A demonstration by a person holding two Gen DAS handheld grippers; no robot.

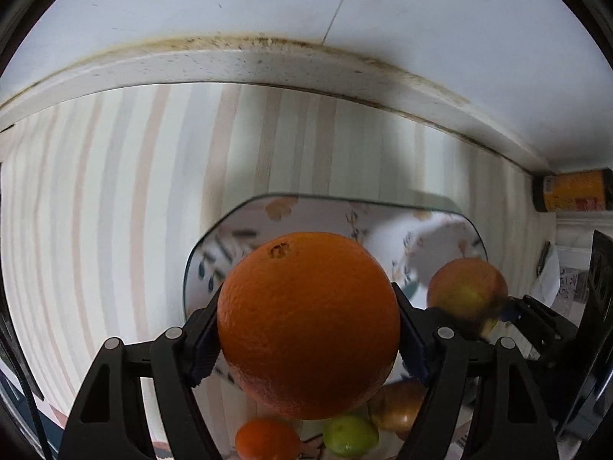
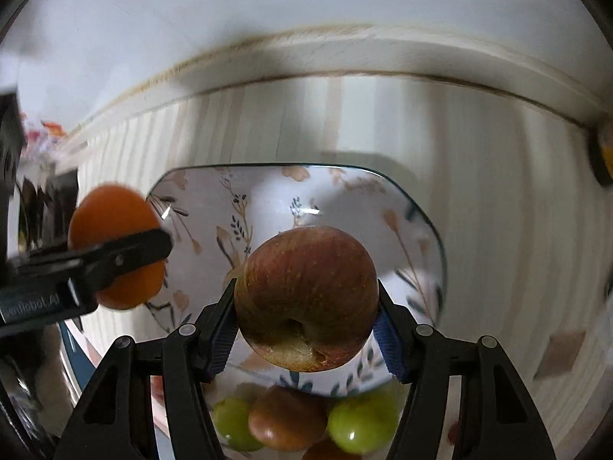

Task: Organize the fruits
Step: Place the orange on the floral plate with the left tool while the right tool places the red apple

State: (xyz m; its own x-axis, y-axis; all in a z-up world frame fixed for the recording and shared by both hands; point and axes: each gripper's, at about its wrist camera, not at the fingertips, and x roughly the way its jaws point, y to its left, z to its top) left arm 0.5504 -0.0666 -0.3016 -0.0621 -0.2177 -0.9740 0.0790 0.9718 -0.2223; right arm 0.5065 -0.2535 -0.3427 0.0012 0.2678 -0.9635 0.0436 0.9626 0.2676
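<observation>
My left gripper [image 1: 308, 326] is shut on a large orange [image 1: 308, 322] and holds it above the near rim of a white floral bowl [image 1: 245, 230]. My right gripper [image 2: 306, 306] is shut on a red apple [image 2: 306, 299] and holds it over the same bowl [image 2: 214, 199]. The apple [image 1: 467, 291] and the right gripper [image 1: 536, 326] show at the right of the left wrist view. The orange [image 2: 111, 211] and the left gripper [image 2: 99, 260] show at the left of the right wrist view. The bowl looks empty inside.
Loose fruit lies below the grippers: a small orange [image 1: 268, 439], green fruits [image 2: 360, 425] and a brown-red one [image 2: 287, 421]. A striped cloth [image 1: 115, 191] covers the table up to a white wall ledge [image 1: 268, 65]. A yellow-labelled jar [image 1: 574, 189] stands at the far right.
</observation>
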